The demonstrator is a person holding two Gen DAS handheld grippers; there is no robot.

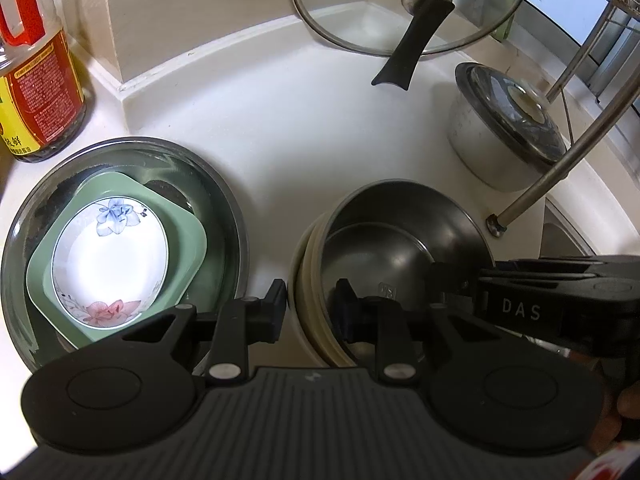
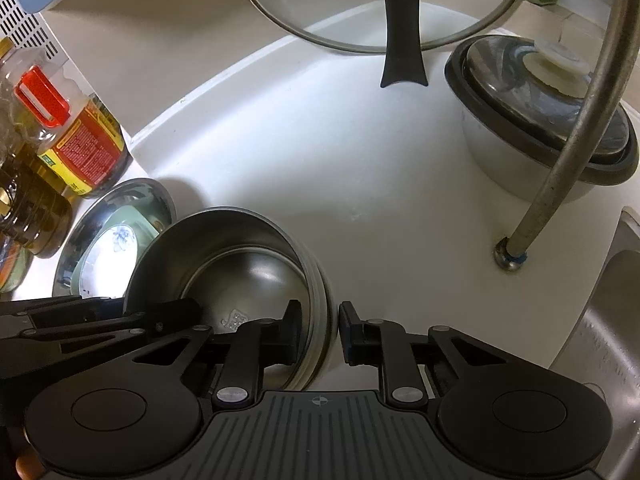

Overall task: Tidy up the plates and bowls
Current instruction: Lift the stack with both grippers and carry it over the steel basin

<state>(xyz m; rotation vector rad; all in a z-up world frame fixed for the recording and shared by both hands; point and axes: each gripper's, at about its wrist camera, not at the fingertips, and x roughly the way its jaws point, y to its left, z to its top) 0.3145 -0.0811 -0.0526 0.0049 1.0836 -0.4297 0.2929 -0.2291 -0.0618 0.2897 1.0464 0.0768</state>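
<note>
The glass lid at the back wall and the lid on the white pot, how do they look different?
The glass lid stands tilted against the wall on the counter, covering nothing; the pot lid sits on the white pot. The glass lid has a long black handle, the pot lid a round pale knob. The glass lid looks larger across. Both are clear glass with a darker rim.

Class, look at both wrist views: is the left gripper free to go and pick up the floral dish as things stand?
Probably not yet. The left gripper is clamped on the rim of the stacked steel bowls, as is the right gripper. The floral dish lies uncovered on the green plate close by, so releasing first would free it.
</note>
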